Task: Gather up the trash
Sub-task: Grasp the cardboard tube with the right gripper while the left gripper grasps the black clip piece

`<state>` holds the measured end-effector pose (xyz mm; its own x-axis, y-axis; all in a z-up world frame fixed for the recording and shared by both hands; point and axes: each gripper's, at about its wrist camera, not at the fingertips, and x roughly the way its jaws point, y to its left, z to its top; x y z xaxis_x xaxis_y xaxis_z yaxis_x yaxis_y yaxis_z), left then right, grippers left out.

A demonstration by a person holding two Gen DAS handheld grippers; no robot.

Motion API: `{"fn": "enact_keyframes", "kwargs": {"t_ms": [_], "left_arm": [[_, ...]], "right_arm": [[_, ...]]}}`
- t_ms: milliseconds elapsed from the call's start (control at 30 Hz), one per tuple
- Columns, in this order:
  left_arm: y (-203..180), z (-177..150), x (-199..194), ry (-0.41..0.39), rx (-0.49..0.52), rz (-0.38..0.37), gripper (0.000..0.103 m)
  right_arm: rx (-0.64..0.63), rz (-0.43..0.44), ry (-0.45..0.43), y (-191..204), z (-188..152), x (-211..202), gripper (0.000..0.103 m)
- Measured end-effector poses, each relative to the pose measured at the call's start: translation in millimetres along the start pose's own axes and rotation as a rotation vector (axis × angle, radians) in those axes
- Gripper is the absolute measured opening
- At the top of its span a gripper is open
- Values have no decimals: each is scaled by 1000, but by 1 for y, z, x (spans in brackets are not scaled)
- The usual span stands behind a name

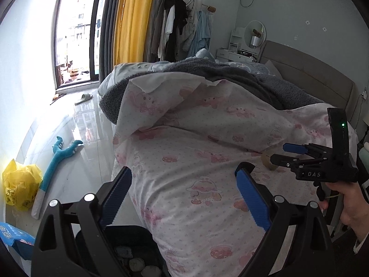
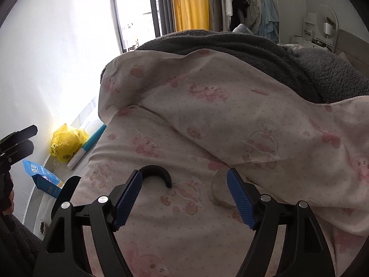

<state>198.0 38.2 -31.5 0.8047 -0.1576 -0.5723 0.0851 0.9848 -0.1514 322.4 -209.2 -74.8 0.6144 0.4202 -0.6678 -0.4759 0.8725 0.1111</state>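
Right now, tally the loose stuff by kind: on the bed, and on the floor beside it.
On bed:
Brown cardboard tape roll core: 1
Black curved plastic piece: 1
On floor:
Yellow plastic bag: 1
Teal plush toy: 1
Blue carton: 1
Grey slipper: 1
Total: 6

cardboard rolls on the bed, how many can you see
1. The cardboard roll lies on the pink sheet at the edge of the folded quilt, just beside the right gripper's open fingers. More could be hidden under the quilt.
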Motion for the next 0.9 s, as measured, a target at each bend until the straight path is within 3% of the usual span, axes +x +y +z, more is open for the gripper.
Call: {"fn": "enact_keyframes", "kwargs": {"t_ms": [433, 567, 667, 767, 900], "left_arm": [[-46, 0, 54, 61, 48, -74, 94], [-61, -1, 75, 70, 85, -69, 94], [-68, -1, 86, 87, 57, -96, 94], [-78, -4, 94, 106, 51, -117, 94], [-96, -7, 101, 135, 51, -156, 91]], "right_arm": [[85, 29, 92, -46, -13, 37, 77], [79, 35, 124, -47, -16, 46, 69], [67, 31, 142, -47, -16, 51, 61], [67, 27, 152, -47, -15, 55, 47], [50, 24, 145, -48, -15, 52, 45]]}}
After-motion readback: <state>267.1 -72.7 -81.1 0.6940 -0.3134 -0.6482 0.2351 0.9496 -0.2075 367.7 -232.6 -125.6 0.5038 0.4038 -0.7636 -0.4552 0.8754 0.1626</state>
